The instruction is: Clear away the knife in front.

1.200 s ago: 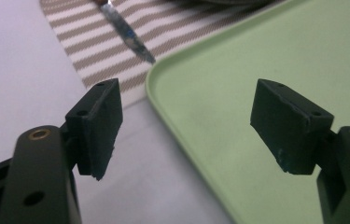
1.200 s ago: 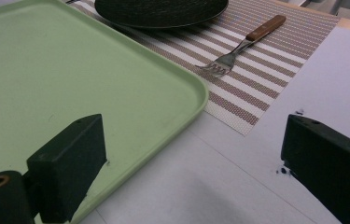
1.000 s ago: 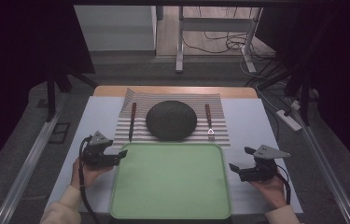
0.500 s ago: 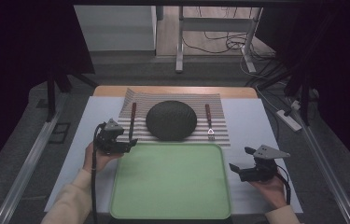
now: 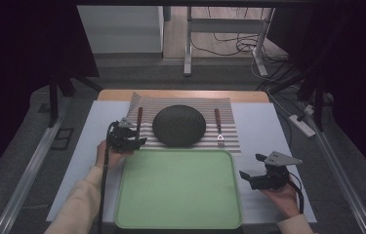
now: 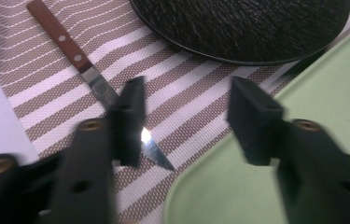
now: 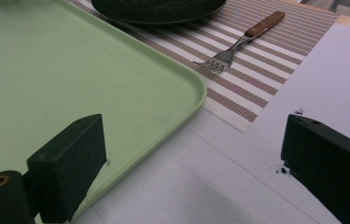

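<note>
We see the knife point(image 6: 88, 74), wooden handle pointing away, lying on the striped placemat point(image 6: 196, 112) just left of the dark plate point(image 6: 247, 28) and near the green tray point(image 5: 178, 187). Our left hand-held gripper point(image 6: 184, 119) hangs over its blade tip, jaws just been closing yet clear of the blade and grasping nothing. Our right hand-held gripper point(image 5: 245, 176) rests released on the desk point(image 7: 238, 177) beside the tray's right edge, the fork point(image 7: 238, 44) beyond it.

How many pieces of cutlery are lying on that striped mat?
2. A knife with a wooden handle lies left of the dark plate, by the left gripper; a fork lies right of it. The plate may hide more.
</note>
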Motion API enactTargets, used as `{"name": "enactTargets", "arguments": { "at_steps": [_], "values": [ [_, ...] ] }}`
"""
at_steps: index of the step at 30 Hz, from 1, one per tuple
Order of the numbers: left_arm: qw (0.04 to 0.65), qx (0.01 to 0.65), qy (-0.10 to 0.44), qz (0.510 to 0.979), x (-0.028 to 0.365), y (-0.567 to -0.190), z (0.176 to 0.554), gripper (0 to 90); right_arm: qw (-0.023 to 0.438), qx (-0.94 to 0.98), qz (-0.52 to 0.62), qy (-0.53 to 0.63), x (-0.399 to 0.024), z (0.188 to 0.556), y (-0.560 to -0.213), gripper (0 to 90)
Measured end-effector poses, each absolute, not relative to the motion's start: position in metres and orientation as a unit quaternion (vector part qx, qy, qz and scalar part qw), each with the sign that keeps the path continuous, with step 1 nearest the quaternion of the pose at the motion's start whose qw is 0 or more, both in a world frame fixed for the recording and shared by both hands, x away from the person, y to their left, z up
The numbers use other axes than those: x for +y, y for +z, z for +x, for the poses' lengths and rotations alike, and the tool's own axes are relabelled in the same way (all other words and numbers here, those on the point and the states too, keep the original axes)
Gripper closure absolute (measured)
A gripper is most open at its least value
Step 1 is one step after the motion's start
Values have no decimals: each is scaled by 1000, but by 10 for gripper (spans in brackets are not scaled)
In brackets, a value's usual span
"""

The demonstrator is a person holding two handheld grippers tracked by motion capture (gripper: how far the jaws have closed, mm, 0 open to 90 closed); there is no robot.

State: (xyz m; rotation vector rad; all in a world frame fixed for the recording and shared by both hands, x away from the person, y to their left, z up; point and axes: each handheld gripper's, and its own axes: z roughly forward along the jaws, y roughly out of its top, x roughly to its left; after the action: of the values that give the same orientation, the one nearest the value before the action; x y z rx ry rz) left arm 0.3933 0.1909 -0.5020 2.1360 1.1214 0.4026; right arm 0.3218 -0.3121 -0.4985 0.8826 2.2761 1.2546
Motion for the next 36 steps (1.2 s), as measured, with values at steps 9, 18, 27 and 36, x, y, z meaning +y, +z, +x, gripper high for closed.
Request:
{"name": "enactTargets", "arguments": {
  "at_steps": [9,18,27,36],
  "values": [
    [310,420,130,843,186,-518,408,887,196,814,316,446,-312,322,-499,67],
    [292,422,112,851,187,-525,414,887,194,815,318,443,-313,322,-500,67],
    [286,441,100,845,204,-530,415,887,194,814,319,445,-314,322,-501,67],
    [286,462,96,834,229,-531,412,887,193,814,320,445,-315,322,-501,69]
  ]
}}
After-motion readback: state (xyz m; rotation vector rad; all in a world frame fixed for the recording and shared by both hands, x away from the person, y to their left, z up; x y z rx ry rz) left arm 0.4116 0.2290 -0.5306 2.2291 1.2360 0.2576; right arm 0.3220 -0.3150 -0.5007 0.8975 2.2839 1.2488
